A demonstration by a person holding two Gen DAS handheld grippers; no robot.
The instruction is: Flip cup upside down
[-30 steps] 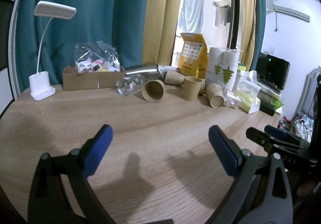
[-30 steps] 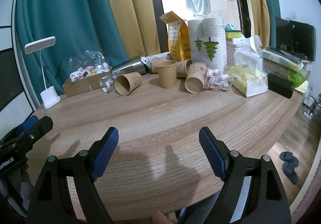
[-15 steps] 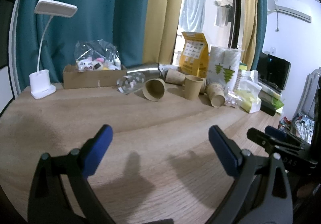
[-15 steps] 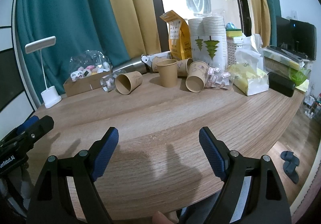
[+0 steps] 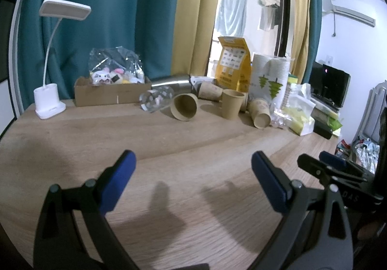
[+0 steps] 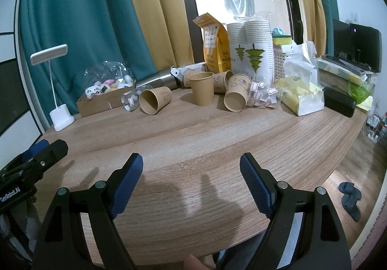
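- Left gripper (image 5: 193,165): I hold it low over the wooden counter (image 5: 169,144) with its blue-padded fingers (image 5: 118,180) spread wide and nothing between them.
- Right gripper (image 6: 191,168): I hold it likewise over the counter, fingers (image 6: 128,180) spread apart and gripping nothing. Its body shows at the right edge of the left wrist view, where I read only the letters "DAS".
- Writing: the left gripper's body, seen at the left edge of the right wrist view, carries the white label "GenRobot.AI".
- Upright cup (image 6: 201,88): a plain brown paper cup standing mouth up at the far side of the counter, well apart from both grippers.
- Tipped cup (image 6: 154,100): a brown paper cup lying on its side to the left of the upright cup, mouth toward the cameras, just beside a clear cylinder (image 6: 130,101) with small pink-edged labels too small to read.
- Printed cup (image 6: 237,96): another cup on its side to the right of the upright one, with a faint drawn pattern; more cups lie behind.
- White cup stacks (image 6: 251,47): wrapped in a sleeve printed with two green tree shapes; its small text is illegible.
- Yellow bag (image 6: 215,47): stands behind the cups; printed panels, unreadable.
- Desk lamp (image 5: 53,57): white, at the counter's far left, next to a cardboard box (image 5: 111,94) holding small toys in clear wrap.
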